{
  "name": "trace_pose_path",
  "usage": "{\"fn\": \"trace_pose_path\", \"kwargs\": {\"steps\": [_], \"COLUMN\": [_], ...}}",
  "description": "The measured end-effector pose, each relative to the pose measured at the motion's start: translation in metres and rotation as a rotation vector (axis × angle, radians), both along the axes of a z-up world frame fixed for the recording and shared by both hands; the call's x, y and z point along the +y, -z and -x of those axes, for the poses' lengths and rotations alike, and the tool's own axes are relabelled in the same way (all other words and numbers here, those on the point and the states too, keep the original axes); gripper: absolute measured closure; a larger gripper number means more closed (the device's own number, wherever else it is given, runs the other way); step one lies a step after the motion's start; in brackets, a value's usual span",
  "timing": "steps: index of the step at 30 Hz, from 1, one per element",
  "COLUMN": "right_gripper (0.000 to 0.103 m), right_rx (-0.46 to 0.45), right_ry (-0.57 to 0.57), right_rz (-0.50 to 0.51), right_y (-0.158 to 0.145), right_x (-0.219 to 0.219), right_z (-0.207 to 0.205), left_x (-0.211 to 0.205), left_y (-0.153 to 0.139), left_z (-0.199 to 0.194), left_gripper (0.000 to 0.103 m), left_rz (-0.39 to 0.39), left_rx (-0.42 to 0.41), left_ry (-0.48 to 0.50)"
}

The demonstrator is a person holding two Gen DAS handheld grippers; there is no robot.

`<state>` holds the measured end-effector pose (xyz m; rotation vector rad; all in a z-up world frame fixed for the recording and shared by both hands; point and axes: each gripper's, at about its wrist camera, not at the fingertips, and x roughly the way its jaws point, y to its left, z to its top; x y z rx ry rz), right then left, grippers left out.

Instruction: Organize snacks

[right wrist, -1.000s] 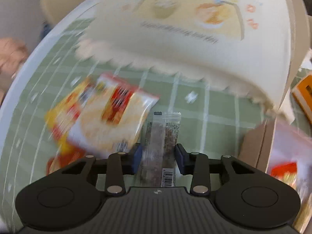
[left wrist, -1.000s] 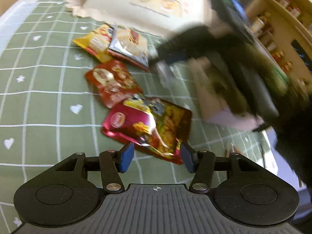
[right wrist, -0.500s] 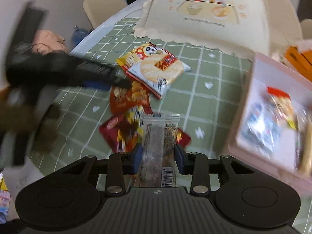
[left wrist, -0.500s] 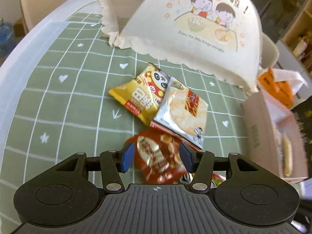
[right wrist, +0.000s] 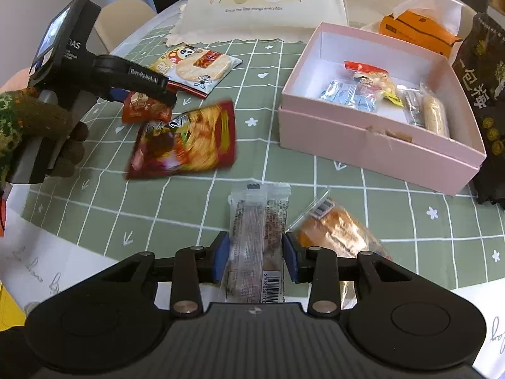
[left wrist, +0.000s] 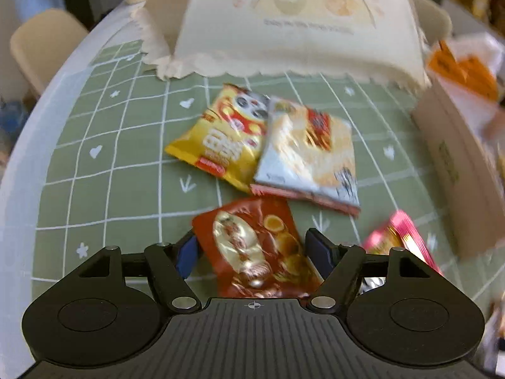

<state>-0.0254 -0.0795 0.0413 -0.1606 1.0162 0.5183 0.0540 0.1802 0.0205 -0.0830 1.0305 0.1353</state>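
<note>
My right gripper [right wrist: 255,255] is shut on a clear-wrapped snack bar [right wrist: 257,240] and holds it above the table's near edge. A pink box [right wrist: 375,139] at the right holds several snacks. My left gripper [left wrist: 254,251] is open, its fingers either side of a dark red snack packet [left wrist: 252,246] lying on the green cloth; the same packet [right wrist: 143,107] shows in the right wrist view under the left gripper [right wrist: 142,90]. A yellow panda packet [left wrist: 224,139], a white rice-cracker packet [left wrist: 309,154] and a large red packet [right wrist: 186,142] lie nearby.
A cream mesh food cover [right wrist: 262,0] stands at the back. An orange tissue box [right wrist: 416,31] and a black bag [right wrist: 486,101] sit by the pink box. An orange wrapped bun [right wrist: 337,230] lies beside my right gripper. Chairs stand beyond the table.
My right gripper pulled back and up with the bar, so the pink box came into full view. My left gripper moved closer over the dark red packet.
</note>
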Motion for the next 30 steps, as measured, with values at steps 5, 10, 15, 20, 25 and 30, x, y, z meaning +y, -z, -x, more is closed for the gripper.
{"fn": "trace_pose_path", "kwargs": {"steps": [5, 10, 15, 20, 25, 30], "right_gripper": [0.051, 0.039, 0.031, 0.02, 0.012, 0.01], "right_rx": [-0.043, -0.054, -0.071, -0.089, -0.103, -0.114], "right_ry": [-0.036, -0.077, -0.079, -0.09, -0.084, -0.084], "right_rz": [0.038, 0.06, 0.073, 0.069, 0.06, 0.053], "right_y": [0.007, 0.014, 0.021, 0.023, 0.025, 0.026], "right_x": [0.009, 0.012, 0.006, 0.01, 0.017, 0.017], "right_z": [0.012, 0.023, 0.031, 0.033, 0.032, 0.034], "left_x": [-0.006, 0.005, 0.008, -0.004, -0.02, -0.042], "left_y": [0.0, -0.009, -0.023, -0.038, -0.037, -0.035], "left_z": [0.005, 0.038, 0.08, 0.111, 0.122, 0.127], "left_gripper": [0.03, 0.058, 0.081, 0.082, 0.074, 0.073], "left_rz": [-0.019, 0.055, 0.083, 0.135, 0.255, 0.19], "left_rx": [-0.013, -0.12, -0.182, -0.211, -0.169, -0.138], "left_ry": [0.018, 0.022, 0.021, 0.092, 0.227, 0.257]}}
